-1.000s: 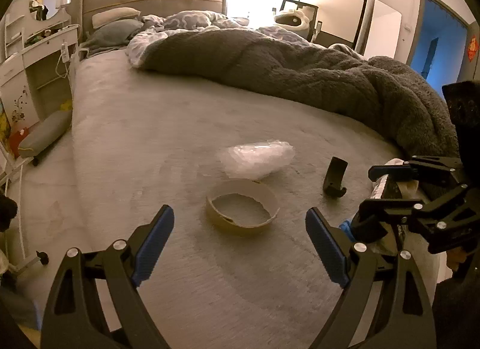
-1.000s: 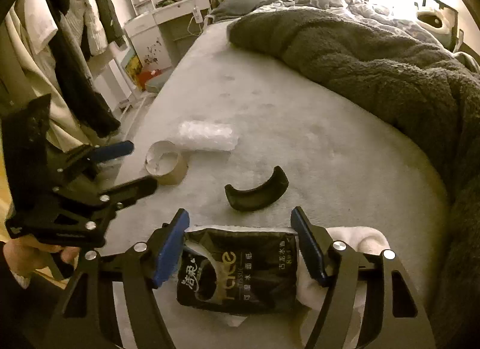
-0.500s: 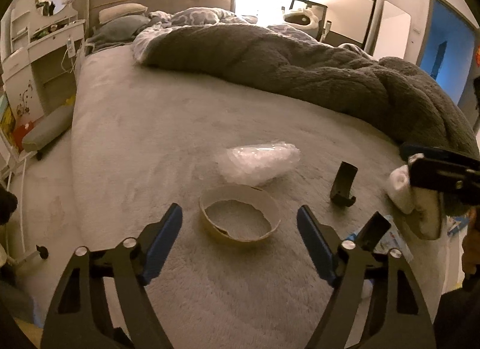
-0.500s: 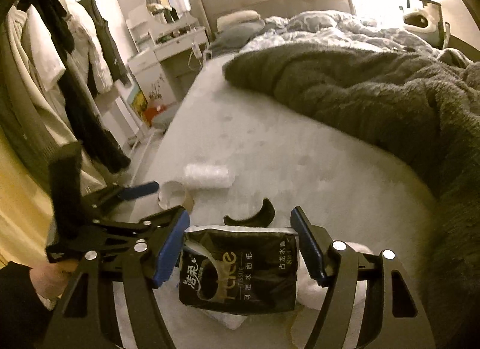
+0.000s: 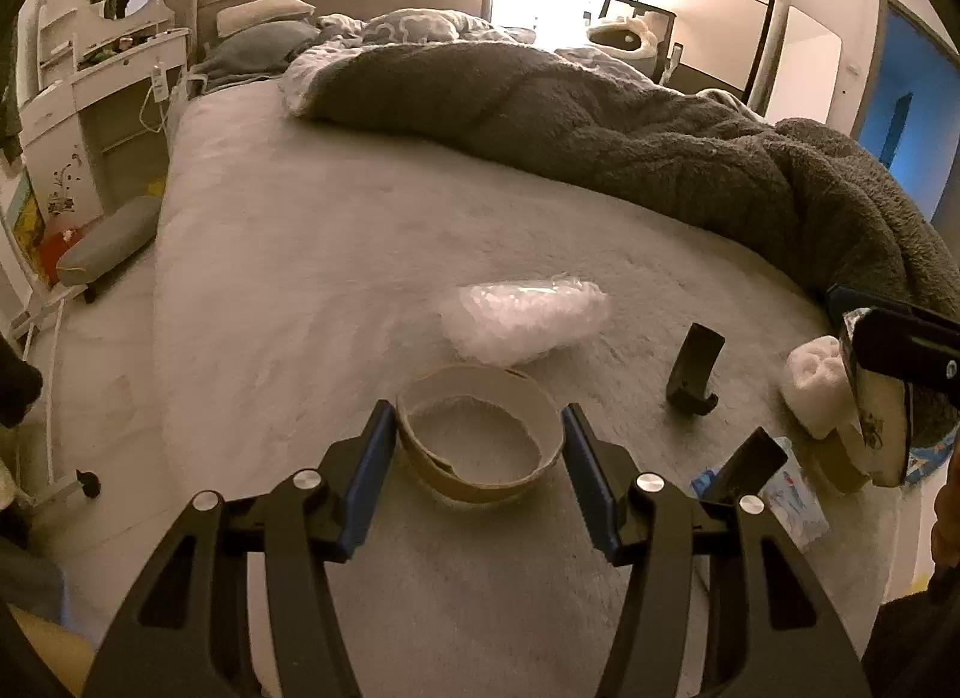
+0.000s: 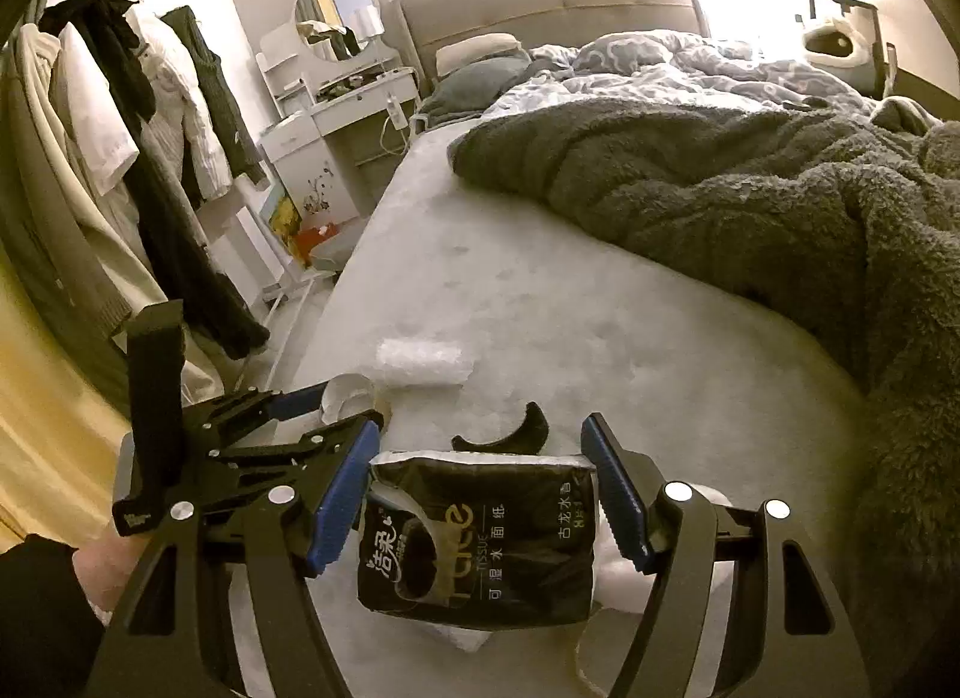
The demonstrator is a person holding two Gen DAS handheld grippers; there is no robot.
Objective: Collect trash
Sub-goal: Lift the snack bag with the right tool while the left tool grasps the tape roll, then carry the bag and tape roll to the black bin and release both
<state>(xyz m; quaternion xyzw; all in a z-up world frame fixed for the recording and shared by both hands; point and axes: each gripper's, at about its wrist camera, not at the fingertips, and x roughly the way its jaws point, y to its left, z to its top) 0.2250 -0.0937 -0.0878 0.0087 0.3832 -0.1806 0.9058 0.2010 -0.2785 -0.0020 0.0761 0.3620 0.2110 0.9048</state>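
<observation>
Left wrist view. Left gripper (image 5: 479, 461) low over the pale bed cover (image 5: 300, 254), its blue pads either side of the empty tape ring (image 5: 480, 439). Jaws closing, ring between them; pads look at or just shy of its outer wall, and no squeeze shows yet in the cardboard. Just beyond the ring lies a clear plastic wrap (image 5: 525, 319); to the right a small curved black piece (image 5: 693, 377) stands on edge. Far right, part of the right gripper shows, carrying the tissue pack (image 5: 879, 428), with a white wad (image 5: 813, 383) beside it. Grey blanket (image 5: 630, 140) heaped on the far side.

Right wrist view. Right gripper (image 6: 483, 497) pinches the black tissue pack (image 6: 480, 542) by its sides, pads pressed in, pack lifted clear of the cover. Left gripper (image 6: 336, 410) visible at left, down at the ring (image 6: 348, 395). Wrap (image 6: 423, 361) and black piece (image 6: 504, 435) lie beyond.

Step in hand, as I judge it: picking up the ring while the pack is already secured. Next move calls for finishing the close until the ring is firmly gripped without crushing it, then lifting straight up. Wrap and black piece remain to collect; no bin in sight.
</observation>
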